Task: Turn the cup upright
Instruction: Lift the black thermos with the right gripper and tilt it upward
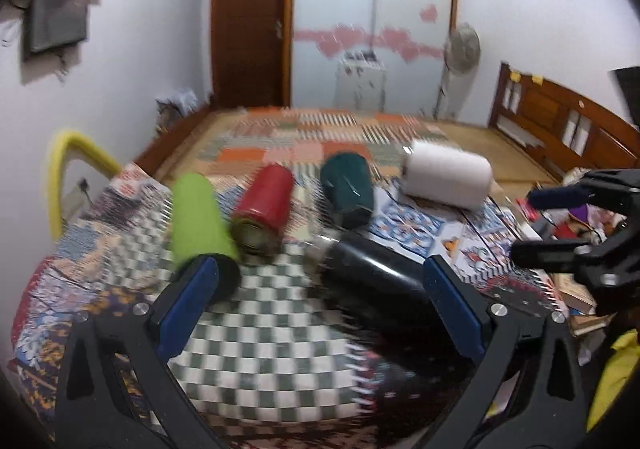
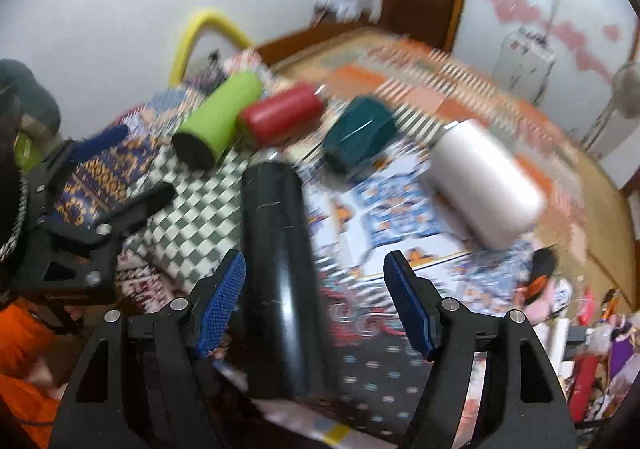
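Note:
Several cups lie on their sides on a patterned cloth: a green cup (image 1: 198,219) (image 2: 218,117), a red cup (image 1: 264,207) (image 2: 282,117), a dark teal cup (image 1: 346,189) (image 2: 358,137), a white cup (image 1: 448,179) (image 2: 486,181) and a black cup (image 1: 376,281) (image 2: 280,277). My left gripper (image 1: 320,301) is open, with the black cup lying between its blue pads near the right one. My right gripper (image 2: 316,305) is open around the black cup, which lies by its left pad. Each gripper shows in the other's view, the right (image 1: 560,225) and the left (image 2: 120,169). Both frames are blurred.
The cloth (image 1: 256,329) covers a raised surface with a yellow curved bar (image 1: 60,169) at its left end. Behind lies a patterned floor mat (image 1: 320,133), a wooden door (image 1: 248,29) and a bed headboard (image 1: 560,117). Clutter lies at the right (image 2: 592,329).

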`<state>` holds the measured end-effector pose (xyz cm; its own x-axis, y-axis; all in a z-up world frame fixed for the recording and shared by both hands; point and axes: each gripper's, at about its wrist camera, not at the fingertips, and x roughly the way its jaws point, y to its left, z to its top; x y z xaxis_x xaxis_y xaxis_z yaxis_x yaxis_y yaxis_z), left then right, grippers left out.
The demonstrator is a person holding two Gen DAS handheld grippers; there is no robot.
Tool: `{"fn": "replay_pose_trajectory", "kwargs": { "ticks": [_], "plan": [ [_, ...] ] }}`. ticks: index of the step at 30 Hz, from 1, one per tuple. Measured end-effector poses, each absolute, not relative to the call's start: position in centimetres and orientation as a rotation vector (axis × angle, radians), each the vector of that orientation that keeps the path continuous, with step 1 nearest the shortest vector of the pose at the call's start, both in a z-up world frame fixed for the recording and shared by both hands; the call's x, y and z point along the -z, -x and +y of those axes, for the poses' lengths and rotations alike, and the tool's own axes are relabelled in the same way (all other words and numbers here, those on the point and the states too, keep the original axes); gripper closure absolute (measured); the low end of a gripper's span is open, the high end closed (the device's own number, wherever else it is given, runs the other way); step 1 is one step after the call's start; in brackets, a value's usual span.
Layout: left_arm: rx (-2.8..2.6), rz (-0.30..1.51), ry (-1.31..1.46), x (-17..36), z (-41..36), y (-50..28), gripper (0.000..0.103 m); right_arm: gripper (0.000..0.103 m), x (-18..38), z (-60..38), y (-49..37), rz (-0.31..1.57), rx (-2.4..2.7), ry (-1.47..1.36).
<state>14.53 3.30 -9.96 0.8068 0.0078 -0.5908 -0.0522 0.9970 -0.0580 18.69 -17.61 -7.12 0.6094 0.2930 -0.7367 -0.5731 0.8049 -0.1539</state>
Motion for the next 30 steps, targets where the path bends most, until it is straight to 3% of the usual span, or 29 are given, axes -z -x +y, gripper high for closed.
{"fn": "replay_pose_trajectory", "kwargs": {
  "ticks": [14, 25, 30],
  "plan": [
    [0.042, 1.149, 0.31, 14.4, 1.6, -23.4, 0.0, 0.031, 6.9, -23.7, -17.6, 0.554, -0.43, 0.281],
    [0.009, 1.251, 0.384, 16.9, 0.6, -26.6, 0.003, 0.031, 8.8, -25.2, -17.9, 0.53, -0.46, 0.244],
    [0.006, 1.247, 0.422, 17.5, 0.5, -27.0, 0.012, 0.031, 9.4, -25.8, -17.9, 0.542, -0.476, 0.198]
  ]
}}
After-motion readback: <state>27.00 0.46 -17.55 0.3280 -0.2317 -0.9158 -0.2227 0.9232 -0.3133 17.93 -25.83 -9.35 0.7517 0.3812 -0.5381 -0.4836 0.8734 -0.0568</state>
